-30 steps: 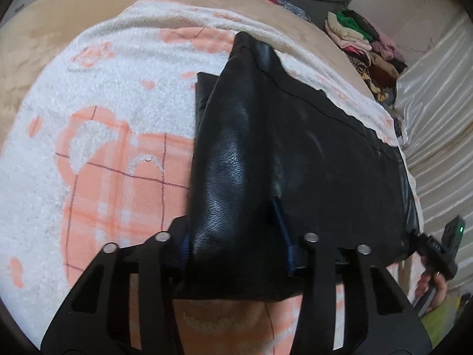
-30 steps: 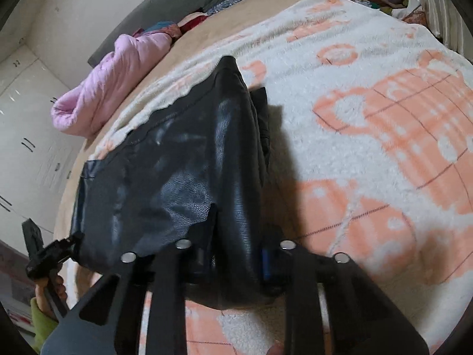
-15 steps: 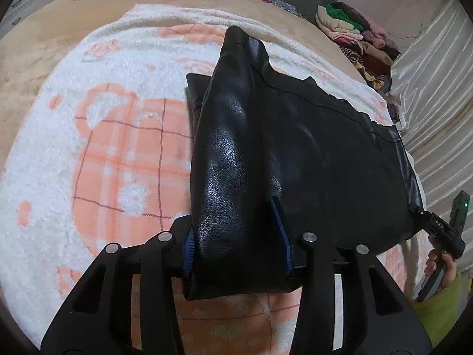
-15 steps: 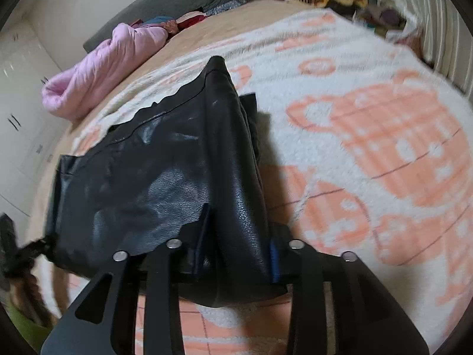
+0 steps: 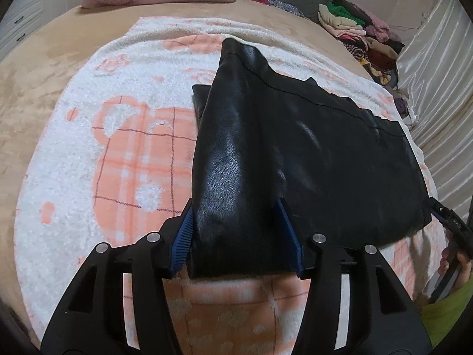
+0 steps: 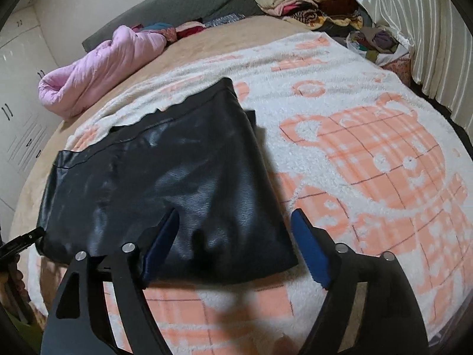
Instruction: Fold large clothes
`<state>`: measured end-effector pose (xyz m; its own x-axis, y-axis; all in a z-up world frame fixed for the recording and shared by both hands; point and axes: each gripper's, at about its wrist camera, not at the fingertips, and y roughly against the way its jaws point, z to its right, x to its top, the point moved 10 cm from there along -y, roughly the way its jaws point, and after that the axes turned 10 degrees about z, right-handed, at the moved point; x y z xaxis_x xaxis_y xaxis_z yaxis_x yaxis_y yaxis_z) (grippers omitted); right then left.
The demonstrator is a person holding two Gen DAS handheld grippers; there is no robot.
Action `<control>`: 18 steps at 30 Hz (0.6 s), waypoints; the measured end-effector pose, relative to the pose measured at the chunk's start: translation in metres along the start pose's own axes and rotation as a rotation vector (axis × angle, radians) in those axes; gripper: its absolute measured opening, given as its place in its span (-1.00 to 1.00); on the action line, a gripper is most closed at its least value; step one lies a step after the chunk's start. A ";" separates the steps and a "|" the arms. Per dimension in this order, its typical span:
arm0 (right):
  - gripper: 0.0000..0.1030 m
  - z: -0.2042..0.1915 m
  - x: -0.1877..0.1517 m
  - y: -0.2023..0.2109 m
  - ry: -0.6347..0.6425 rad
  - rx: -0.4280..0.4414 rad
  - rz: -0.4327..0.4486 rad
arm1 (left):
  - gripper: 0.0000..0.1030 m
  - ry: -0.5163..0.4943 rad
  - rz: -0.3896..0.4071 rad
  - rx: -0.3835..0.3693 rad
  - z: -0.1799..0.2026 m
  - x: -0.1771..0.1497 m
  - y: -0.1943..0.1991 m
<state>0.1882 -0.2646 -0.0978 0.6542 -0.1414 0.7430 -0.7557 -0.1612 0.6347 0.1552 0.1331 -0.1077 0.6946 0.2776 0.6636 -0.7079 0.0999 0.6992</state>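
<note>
- A black leather garment [image 5: 310,159] lies folded on a white-and-orange patterned blanket [image 5: 130,153] that covers a tan bedspread [image 5: 35,88]; in the left wrist view it fills the centre and right of the frame, and in the right wrist view [image 6: 165,183] it fills the centre and left.
- The left gripper [image 5: 238,236] sits at the bottom centre of its view, with a raised fold of the leather between its blue pads [image 5: 181,236]. Its jaws have just been opening, and the pads sit right at the sides of the fold; whether they actually press it I cannot tell.
- The right gripper [image 6: 233,245] sits at the bottom centre of its view. Its jaws have just been opening and now stand wide and released: the garment's near corner lies flat between them, the left pad at the leather's surface, the right pad [image 6: 307,248] apart from it over the blanket.
- At the right edge of the left wrist view, the other gripper and the hand [image 5: 455,263] holding it meet the garment's far corner.
- A pink quilted bundle [image 6: 97,68] lies in the upper left of the right wrist view.
- A pile of mixed clothes [image 6: 307,3] sits at the top right, next to a pale pleated curtain [image 6: 414,29].
- A grey cushion [image 6: 189,6] rests at the top centre.
</note>
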 end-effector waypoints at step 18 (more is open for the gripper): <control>0.91 -0.067 0.007 0.043 0.077 0.100 0.074 | 0.82 -0.061 0.076 -0.027 0.027 0.009 0.045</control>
<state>0.1582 -0.2074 -0.0509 0.5896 -0.0822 0.8035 -0.7926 -0.2501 0.5560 0.1333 0.1147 -0.0631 0.6449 0.2269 0.7298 -0.7614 0.1071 0.6394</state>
